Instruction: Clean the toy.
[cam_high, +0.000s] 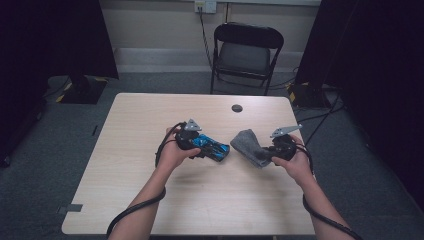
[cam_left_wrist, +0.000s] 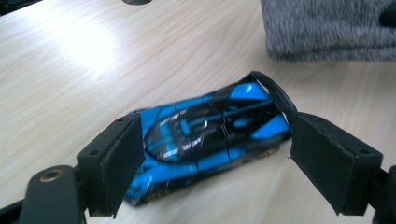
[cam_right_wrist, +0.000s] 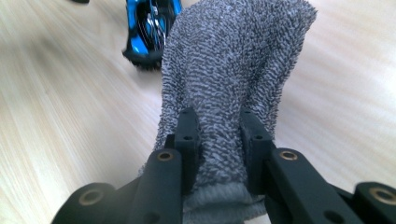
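Observation:
A blue and black toy car (cam_high: 214, 146) (cam_left_wrist: 205, 130) sits between the jaws of my left gripper (cam_high: 204, 145) (cam_left_wrist: 215, 137), whose pads press on its front and rear, just above the wooden table (cam_high: 140, 150). My right gripper (cam_high: 263, 154) (cam_right_wrist: 218, 119) is shut on a grey terry cloth (cam_high: 245, 141) (cam_right_wrist: 233, 56), pinching one end while the rest drapes forward towards the car. The cloth's edge (cam_left_wrist: 327, 28) lies just beyond the car in the left gripper view, and the car's end (cam_right_wrist: 149, 23) shows past the cloth in the right gripper view.
A dark round cable port (cam_high: 237, 108) is set in the table near its far edge. A black folding chair (cam_high: 245, 50) stands behind the table. Dark curtains hang at both sides, and cables trail from both grippers off the near edge.

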